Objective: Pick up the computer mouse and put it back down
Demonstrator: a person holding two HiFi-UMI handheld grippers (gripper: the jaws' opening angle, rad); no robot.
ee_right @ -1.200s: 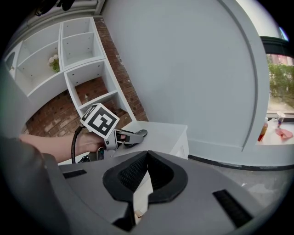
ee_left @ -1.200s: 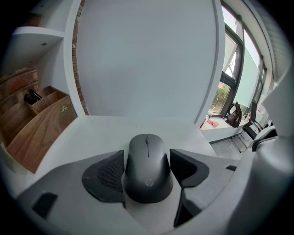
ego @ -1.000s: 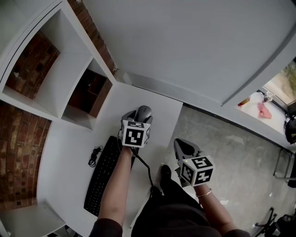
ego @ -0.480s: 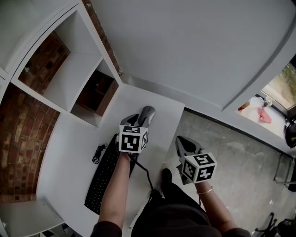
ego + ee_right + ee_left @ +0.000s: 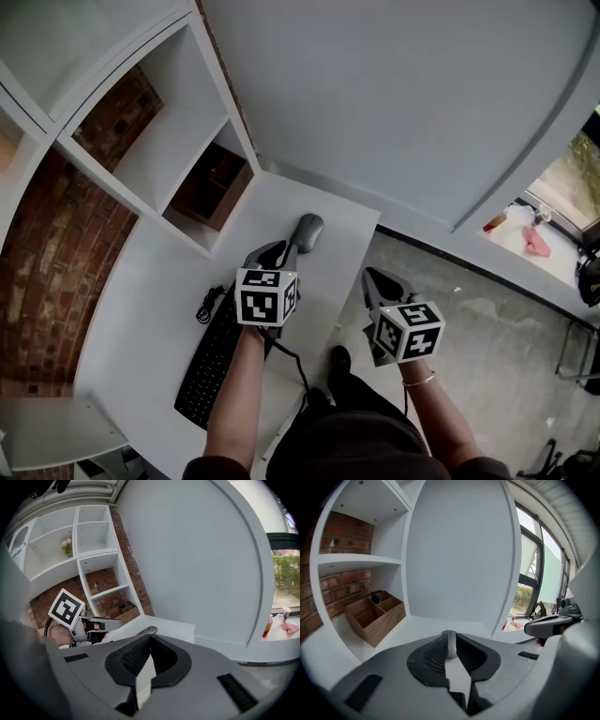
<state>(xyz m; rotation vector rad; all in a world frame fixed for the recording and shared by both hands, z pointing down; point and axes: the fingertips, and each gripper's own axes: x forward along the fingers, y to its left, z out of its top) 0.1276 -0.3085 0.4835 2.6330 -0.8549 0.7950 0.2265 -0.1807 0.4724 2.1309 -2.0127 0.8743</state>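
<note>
The grey computer mouse (image 5: pixel 307 232) lies on the white desk (image 5: pixel 150 281) near its far right corner, with nothing touching it. My left gripper (image 5: pixel 278 251) hovers just short of it, tips apart from the mouse. Its jaws have just been closing and now leave only a narrow slit with nothing between them. In the left gripper view the mouse (image 5: pixel 449 647) shows through that slit, further off. My right gripper (image 5: pixel 380 278) hangs beside the desk's right edge, shut and empty; from it I see the mouse (image 5: pixel 146 630) and the left gripper (image 5: pixel 101 625).
A black keyboard (image 5: pixel 211 361) lies along the desk left of my left arm, with a coiled cable (image 5: pixel 204 305) beside it. A wooden box (image 5: pixel 214 192) sits in the lowest shelf opening. White shelves over brick line the left side; grey floor (image 5: pixel 469 309) lies right of the desk.
My left gripper has drawn back from the mouse and risen, and its jaws have narrowed from wide around the mouse to almost closed. The mouse stays on the desk. The right gripper rose slightly.
</note>
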